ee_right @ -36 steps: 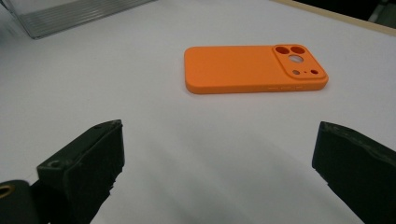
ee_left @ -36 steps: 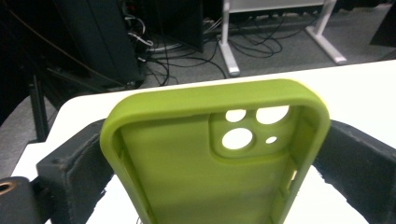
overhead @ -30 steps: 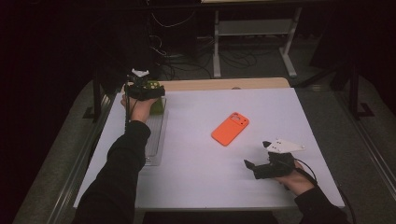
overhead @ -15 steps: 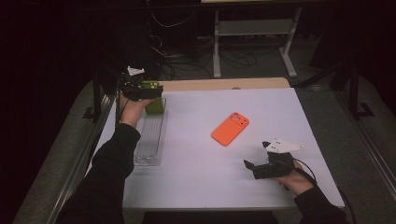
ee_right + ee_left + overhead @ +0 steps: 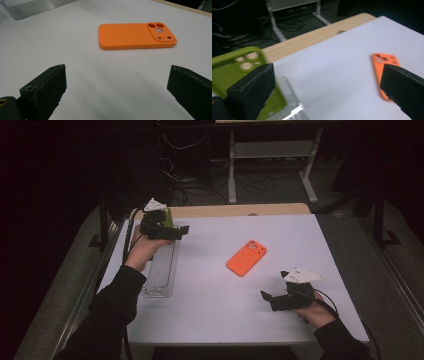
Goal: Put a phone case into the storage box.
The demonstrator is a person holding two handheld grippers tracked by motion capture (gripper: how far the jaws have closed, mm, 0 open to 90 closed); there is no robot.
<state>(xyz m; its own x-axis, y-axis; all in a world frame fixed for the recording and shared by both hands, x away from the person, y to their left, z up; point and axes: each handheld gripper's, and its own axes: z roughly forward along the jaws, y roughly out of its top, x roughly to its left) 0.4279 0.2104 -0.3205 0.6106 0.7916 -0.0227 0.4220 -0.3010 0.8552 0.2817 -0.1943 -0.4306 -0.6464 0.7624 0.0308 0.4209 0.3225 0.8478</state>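
**Two phone cases, two wide-open grippers**

The left gripper (image 5: pixel 182 230) is up at the far left part of the white table (image 5: pixel 220 305). Its two black jaws are wide apart and hold nothing. In the left gripper view, a green phone case (image 5: pixel 227 75) sits just behind its left jaw, with its camera holes at the top. It looks a bit blurry. I cannot tell if the jaw touches it. Just below the green case lies a clear tray (image 5: pixel 161 272) with ridges, along the left side of the table.

An orange phone case (image 5: pixel 246 257) lies flat in the middle of the table, back side up, with its camera holes showing.

The right gripper (image 5: pixel 266 299) is low near the front right of the table, near the orange case but not touching it. Its jaws are wide apart too and point toward the orange case.
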